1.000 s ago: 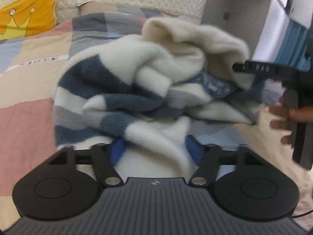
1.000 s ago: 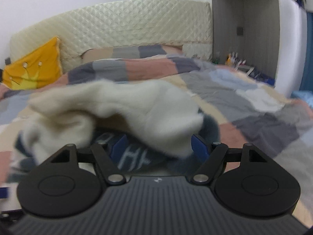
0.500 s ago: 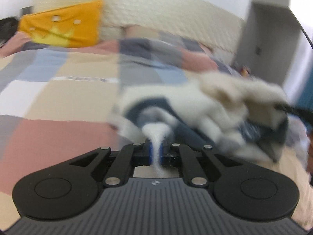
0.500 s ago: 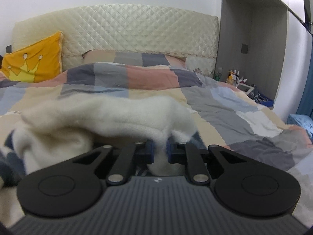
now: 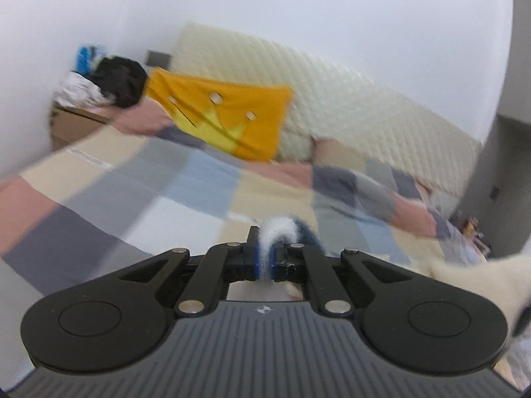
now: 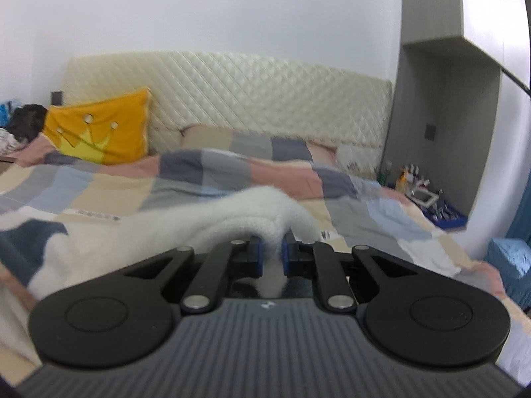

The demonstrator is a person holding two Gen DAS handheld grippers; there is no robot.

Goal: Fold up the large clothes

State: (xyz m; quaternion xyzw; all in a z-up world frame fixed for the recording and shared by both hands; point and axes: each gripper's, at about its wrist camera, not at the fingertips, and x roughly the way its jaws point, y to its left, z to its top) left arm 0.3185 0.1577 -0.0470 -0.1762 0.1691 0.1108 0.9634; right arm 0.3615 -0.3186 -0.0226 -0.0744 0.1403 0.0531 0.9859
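I have the left gripper (image 5: pixel 264 262) and right gripper (image 6: pixel 272 258) each pinching the fluffy cream-and-navy striped fleece garment (image 6: pixel 172 229), hanging over the patchwork bedspread (image 6: pixel 109 185). A thin pinch could slip mid-lift. A second ago both stood spread around the crumpled heap.

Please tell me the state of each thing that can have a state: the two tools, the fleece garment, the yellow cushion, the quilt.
Left tool: shut on the garment.
Right tool: shut on the garment.
Fluffy cream and navy striped fleece garment: bunched, unfolded, pinched by both tools.
Yellow crown cushion: upright against the quilted cream headboard.
Pastel patchwork quilt: spread over the bed.
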